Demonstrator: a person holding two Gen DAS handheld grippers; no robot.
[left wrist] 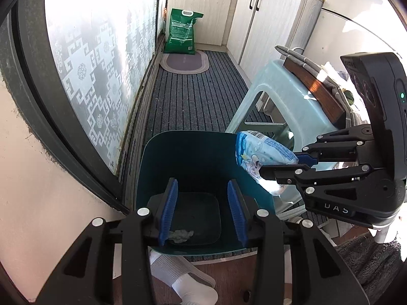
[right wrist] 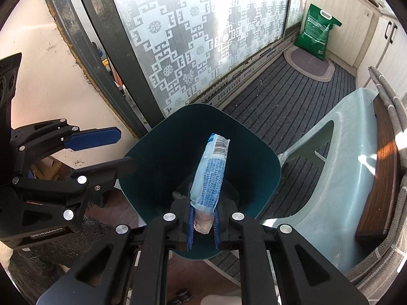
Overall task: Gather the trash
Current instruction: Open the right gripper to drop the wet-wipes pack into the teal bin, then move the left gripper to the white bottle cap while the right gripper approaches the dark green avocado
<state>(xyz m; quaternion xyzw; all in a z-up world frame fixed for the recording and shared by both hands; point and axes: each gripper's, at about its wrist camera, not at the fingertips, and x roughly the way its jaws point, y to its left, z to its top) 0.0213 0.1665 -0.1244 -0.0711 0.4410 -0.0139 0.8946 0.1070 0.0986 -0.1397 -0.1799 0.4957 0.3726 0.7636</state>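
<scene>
Wrapper (right wrist: 209, 175) clenched in your right gripper (right wrist: 203, 225) over the bin (right wrist: 152, 157), left to right: your left gripper (left wrist: 203, 213) released above a scrap (left wrist: 181, 234) on the bin's floor, stool (right wrist: 338, 178) beside.

the left hand-held gripper (left wrist: 204, 209) points steeply down, its blue pads (left wrist: 168, 212) parted with nothing between them. the right hand-held gripper (right wrist: 203, 222) also tilts steeply down, its jaws clamped on the lower end of a pale blue packet (right wrist: 209, 175), which sticks out toward 12 o'clock. in the left wrist view the right one enters from 3 o'clock. a white-socked foot (left wrist: 193, 288) shows at 6 o'clock.
</scene>
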